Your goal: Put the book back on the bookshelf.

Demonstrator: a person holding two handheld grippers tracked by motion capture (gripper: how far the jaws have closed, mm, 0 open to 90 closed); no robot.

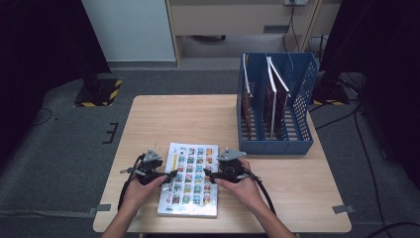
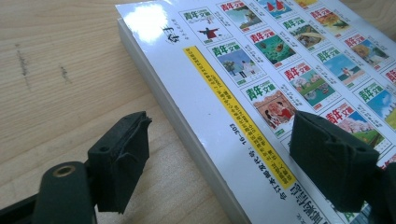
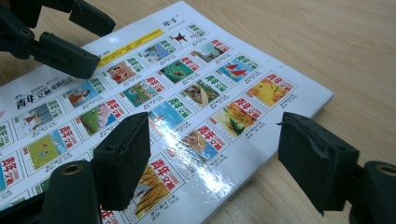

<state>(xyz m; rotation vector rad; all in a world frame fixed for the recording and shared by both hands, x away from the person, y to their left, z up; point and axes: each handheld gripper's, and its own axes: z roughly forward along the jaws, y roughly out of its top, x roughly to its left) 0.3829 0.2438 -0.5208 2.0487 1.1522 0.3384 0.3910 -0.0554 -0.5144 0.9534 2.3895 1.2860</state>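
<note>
Straddling the two long edges of the book [image 1: 189, 179], my grippers sit low over the near half of the table [image 1: 148, 119], one on each side. My left gripper [image 2: 217, 161] has its jaws spread, one pad over bare wood and the other over the glossy cover, with the spine edge running between them and nothing pinched. My right gripper [image 3: 215, 163] is likewise released, jaws gaping across the opposite edge, one pad above the cover and one beyond it.

I judge the book fairly thick and moderately heavy (a bound volume, not a pamphlet), stiff enough along the spine but likely to sag or fan at the open page side. That shiny cover looks slippery, so I would bite the edges squarely, one pad under and one on top, near the middle of each long side.

Farther back, at the right, stands the blue file rack [image 1: 299, 82], already holding upright books [image 1: 271, 94].
</note>
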